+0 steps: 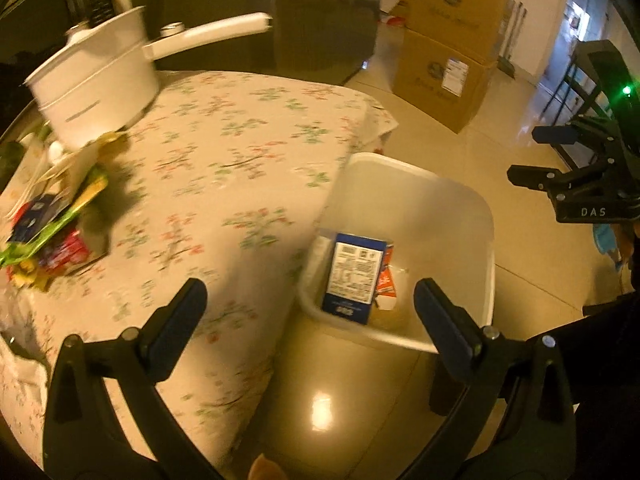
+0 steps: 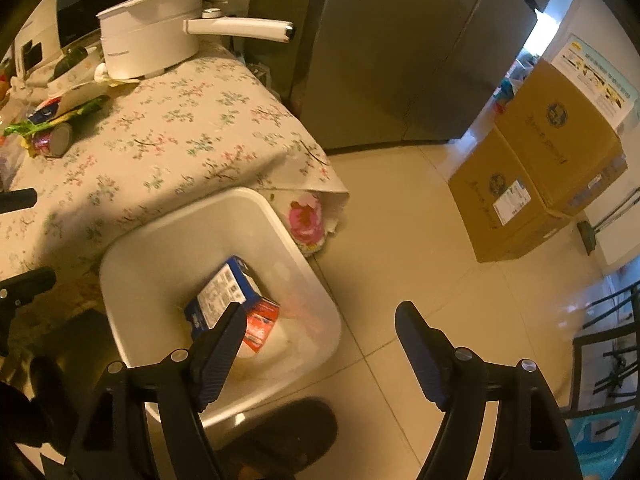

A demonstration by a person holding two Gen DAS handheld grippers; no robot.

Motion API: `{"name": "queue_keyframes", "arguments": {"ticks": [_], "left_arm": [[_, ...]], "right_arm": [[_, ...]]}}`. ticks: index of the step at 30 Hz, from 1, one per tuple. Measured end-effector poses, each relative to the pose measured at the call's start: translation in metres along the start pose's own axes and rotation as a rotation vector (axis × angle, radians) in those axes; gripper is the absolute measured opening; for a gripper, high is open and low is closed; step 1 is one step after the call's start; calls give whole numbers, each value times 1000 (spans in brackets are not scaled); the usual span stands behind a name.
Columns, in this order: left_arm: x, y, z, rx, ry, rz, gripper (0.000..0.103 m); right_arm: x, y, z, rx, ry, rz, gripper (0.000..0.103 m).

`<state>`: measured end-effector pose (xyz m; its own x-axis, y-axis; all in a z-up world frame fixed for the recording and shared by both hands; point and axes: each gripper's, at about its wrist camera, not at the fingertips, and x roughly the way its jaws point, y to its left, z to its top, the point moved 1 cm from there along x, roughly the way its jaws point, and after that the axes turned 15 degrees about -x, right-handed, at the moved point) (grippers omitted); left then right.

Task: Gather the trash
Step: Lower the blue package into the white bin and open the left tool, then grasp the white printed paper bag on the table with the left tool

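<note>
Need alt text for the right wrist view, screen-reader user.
The right gripper, fingers open and empty, points down at a white bin on the tiled floor, holding a blue carton and a red packet. Beside the bin, a table with a floral cloth carries a white pot and a pile of wrappers.

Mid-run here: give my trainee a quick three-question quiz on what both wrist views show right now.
1. True or false: the white bin stands on the table.
2. Which item lies in the bin? A) blue carton B) white pot C) cardboard box
3. Fill in: the remaining trash pile lies on the table just in front of the white ____.

Key
1. False; it stands on the floor beside the table.
2. A
3. pot

Both the left gripper and right gripper are open and empty.
</note>
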<state>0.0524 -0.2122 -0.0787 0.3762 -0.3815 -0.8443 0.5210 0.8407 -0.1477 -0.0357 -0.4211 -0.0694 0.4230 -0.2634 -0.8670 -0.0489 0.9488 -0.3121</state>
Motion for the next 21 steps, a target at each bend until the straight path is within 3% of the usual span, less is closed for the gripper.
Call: {"name": "queue_keyframes", "arguments": {"ticks": [21], "left_arm": [[-69, 136, -19, -274, -94, 116, 103]], "right_arm": [[-24, 90, 88, -95, -105, 57, 83]]}}
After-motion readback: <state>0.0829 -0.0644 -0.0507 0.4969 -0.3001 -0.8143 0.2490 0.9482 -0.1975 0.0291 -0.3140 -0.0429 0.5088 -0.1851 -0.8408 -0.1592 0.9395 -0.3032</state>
